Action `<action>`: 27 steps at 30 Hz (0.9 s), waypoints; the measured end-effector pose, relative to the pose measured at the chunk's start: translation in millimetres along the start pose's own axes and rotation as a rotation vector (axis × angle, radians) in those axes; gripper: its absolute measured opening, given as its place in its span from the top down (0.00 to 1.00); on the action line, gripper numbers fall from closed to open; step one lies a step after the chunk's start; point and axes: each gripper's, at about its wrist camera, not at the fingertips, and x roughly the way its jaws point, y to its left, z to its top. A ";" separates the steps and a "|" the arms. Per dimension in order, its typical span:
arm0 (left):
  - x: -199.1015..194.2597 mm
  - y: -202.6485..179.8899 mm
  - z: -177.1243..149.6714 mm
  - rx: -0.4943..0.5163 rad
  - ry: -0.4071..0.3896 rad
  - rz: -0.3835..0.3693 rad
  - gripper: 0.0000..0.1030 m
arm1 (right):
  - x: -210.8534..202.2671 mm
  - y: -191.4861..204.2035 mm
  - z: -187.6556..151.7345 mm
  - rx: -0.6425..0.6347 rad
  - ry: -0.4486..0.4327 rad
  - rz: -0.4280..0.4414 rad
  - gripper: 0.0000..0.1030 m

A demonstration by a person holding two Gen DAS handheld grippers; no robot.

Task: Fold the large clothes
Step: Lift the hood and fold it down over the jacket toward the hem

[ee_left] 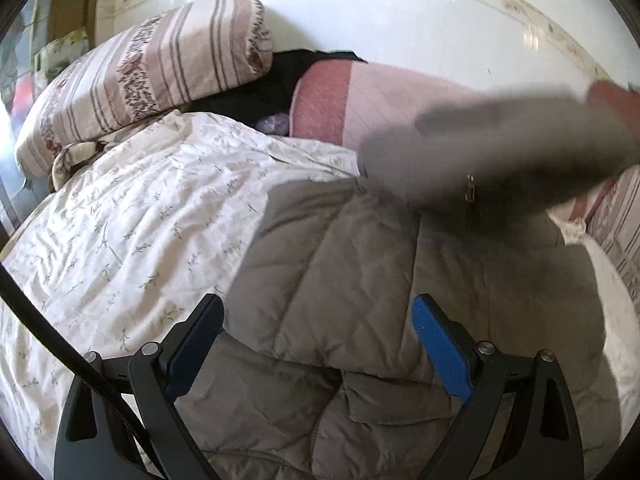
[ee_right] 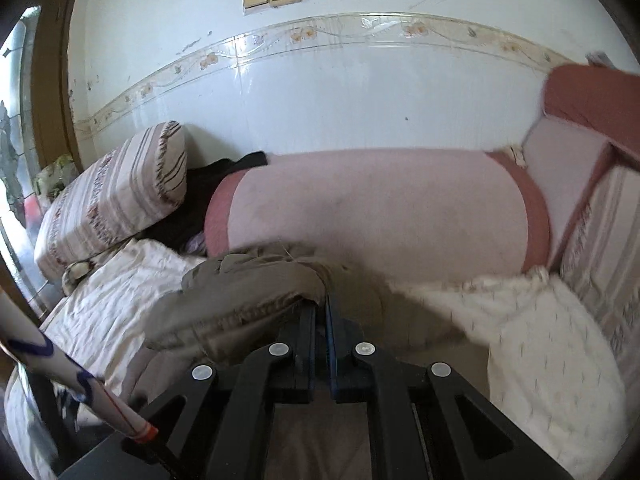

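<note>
My right claw point(ee_right: 320, 312) pinches a sleeve of the grey-brown quilted puffer jacket point(ee_left: 360, 280); my left claw point(ee_left: 316, 332), wide open, hovers above the jacket's near body.

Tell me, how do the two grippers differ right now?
The left gripper has its jaws wide open, holding nothing, over the grey padded jacket. The right gripper is shut, pinching a fold of that jacket. Both have black frames and blue pads.
</note>
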 end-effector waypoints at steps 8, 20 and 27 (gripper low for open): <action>-8.9 13.6 7.8 -0.080 -0.055 -0.038 0.08 | -13.8 12.2 -119.8 -0.030 0.134 -0.036 0.97; 37.6 -40.6 -17.5 0.089 0.093 -0.004 0.08 | 7.8 4.1 -141.5 -0.045 0.215 -0.061 0.99; 27.9 -38.9 -18.3 0.074 0.081 -0.020 0.08 | -3.3 18.5 -79.5 0.016 0.118 0.032 0.99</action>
